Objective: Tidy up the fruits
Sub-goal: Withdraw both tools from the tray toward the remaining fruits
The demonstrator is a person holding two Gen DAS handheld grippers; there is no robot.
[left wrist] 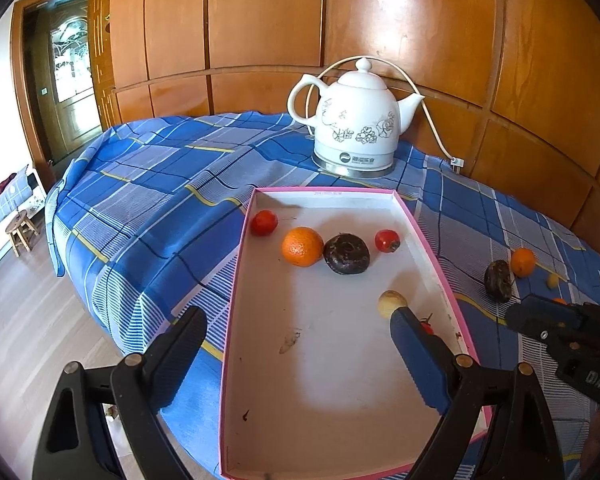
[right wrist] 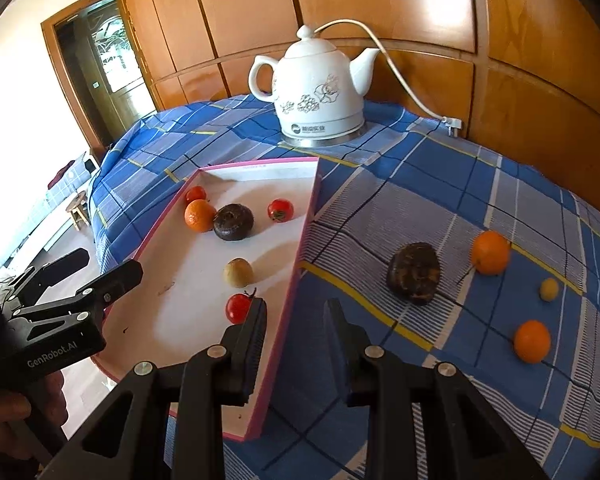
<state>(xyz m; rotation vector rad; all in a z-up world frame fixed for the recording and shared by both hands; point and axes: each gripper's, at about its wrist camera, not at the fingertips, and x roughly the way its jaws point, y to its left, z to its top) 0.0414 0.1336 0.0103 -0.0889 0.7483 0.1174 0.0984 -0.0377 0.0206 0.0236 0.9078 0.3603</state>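
A pink-rimmed white tray [left wrist: 340, 392] [right wrist: 204, 272] holds two red tomatoes [left wrist: 264, 222] [left wrist: 387, 241], an orange [left wrist: 302, 246], a dark brown fruit [left wrist: 346, 253], a pale yellow fruit [left wrist: 392, 302] and a third tomato [right wrist: 239, 307]. On the blue checked cloth right of the tray lie a dark fruit [right wrist: 414, 278], two oranges [right wrist: 490, 252] [right wrist: 532, 341] and a small yellow fruit [right wrist: 549, 289]. My left gripper [left wrist: 296, 322] is open and empty, one finger over the tray, the other left of it. My right gripper [right wrist: 296, 312] is open and empty, straddling the tray's right wall.
A white ceramic kettle [left wrist: 356, 120] [right wrist: 320, 92] with a cord stands behind the tray against wooden panels. The cloth-covered table [left wrist: 148, 184] drops off at the left to a wood floor with a small stool [left wrist: 20, 230].
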